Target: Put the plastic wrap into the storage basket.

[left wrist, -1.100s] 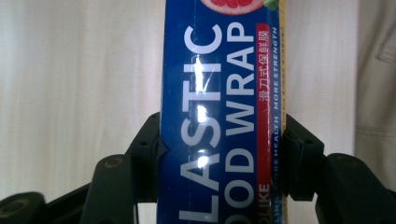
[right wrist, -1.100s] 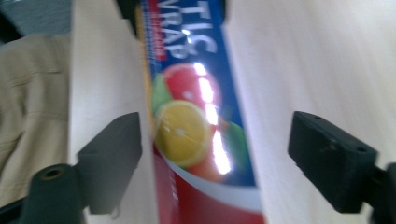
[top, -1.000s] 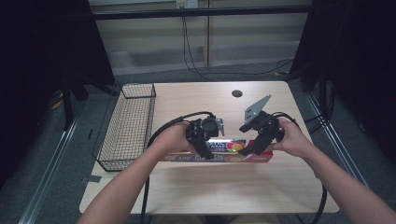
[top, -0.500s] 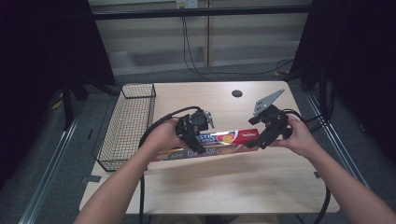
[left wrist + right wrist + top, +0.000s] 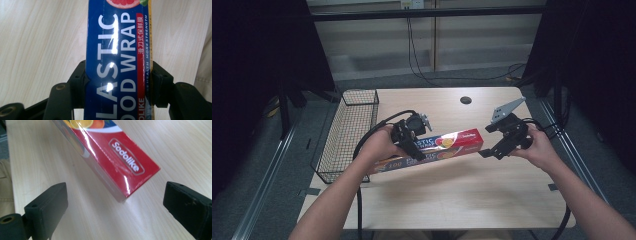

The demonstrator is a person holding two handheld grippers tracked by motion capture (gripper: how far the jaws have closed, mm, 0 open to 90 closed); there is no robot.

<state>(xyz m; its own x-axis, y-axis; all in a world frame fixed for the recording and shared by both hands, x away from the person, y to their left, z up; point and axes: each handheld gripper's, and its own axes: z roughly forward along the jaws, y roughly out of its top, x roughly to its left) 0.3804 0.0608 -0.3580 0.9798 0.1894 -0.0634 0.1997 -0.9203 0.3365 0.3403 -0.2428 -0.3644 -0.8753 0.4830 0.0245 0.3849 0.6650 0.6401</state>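
Above the desk's middle, a long plastic wrap box (image 5: 432, 147) hangs pinched in the left hand-held gripper (image 5: 409, 142), while the right hand-held gripper (image 5: 492, 145) stands spread just off the box's red right end.
It looks like light, stiff cardboard with a glossy, likely slippery skin, so a grip across its narrow width near the middle suits it. Left gripper view shows both jaws pressed on the box's long edges; right gripper view shows the red end (image 5: 130, 170) clear of both jaws; high view adds the wire basket (image 5: 347, 135) at the desk's (image 5: 452, 200) left edge.
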